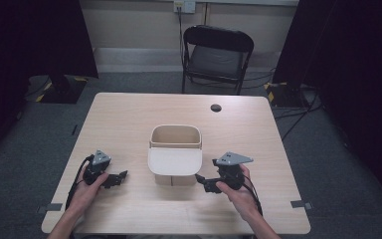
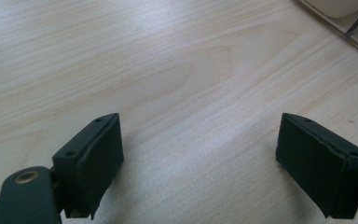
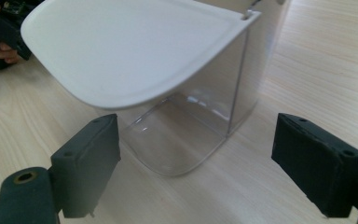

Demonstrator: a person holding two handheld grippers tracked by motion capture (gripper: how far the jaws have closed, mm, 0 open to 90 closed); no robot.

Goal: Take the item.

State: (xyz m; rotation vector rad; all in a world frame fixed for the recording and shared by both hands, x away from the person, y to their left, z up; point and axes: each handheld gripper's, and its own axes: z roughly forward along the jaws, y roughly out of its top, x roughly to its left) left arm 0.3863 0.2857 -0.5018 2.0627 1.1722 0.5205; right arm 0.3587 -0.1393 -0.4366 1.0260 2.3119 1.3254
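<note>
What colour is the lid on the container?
White; the lid shows best in the right gripper view, hinged open over the clear container.

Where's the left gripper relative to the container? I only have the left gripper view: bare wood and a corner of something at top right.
Observer: The left gripper sits on the table, left of the container and apart from it.
Operator: Is the container's lid shut?
Observer: No. The white lid is swung open, sticking out flat over the clear front compartment.
Operator: And the right gripper?
Observer: The right gripper is at the container's right side, jaws open and pointed at it, nothing between them.
</note>
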